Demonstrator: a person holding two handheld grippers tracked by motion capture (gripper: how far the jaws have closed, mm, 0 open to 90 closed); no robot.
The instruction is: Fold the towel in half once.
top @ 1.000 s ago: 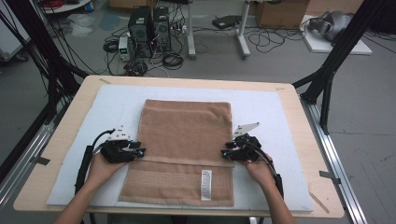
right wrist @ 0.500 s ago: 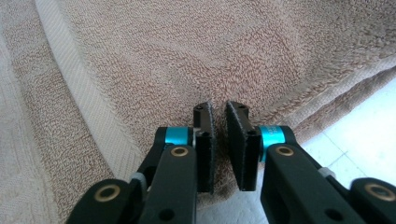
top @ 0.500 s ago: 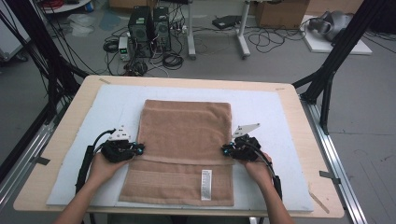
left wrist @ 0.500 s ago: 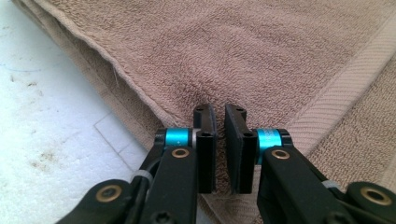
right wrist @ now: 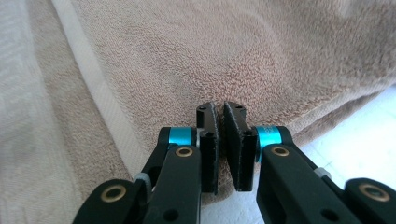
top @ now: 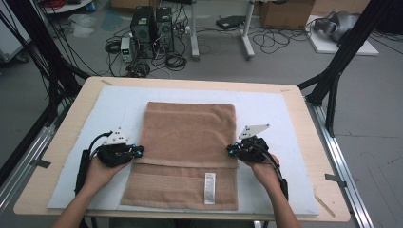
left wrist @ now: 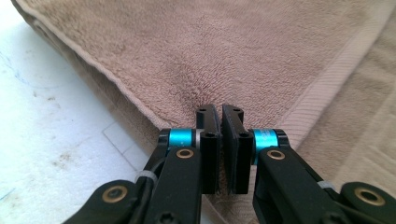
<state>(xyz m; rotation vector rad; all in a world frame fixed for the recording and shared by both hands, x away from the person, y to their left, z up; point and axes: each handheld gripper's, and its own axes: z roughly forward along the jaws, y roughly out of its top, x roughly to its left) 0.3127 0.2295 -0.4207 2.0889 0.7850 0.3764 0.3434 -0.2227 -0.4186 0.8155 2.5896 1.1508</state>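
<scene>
The left gripper (top: 137, 151) has just closed its jaws on the left edge of the folded towel (top: 190, 137); the right gripper (top: 231, 150) likewise, on the right edge. Pinching looks done; next both should probably lift together, evenly.

The right gripper (right wrist: 219, 140) has its two black jaws drawn nearly together, having just been closing, with a pinch of the brown terry towel (right wrist: 224, 56) caught between them. The folded edge of the towel runs off to the right above the white bench cover (right wrist: 355, 140). A pale woven band (right wrist: 100, 100) crosses the towel on the left
</scene>
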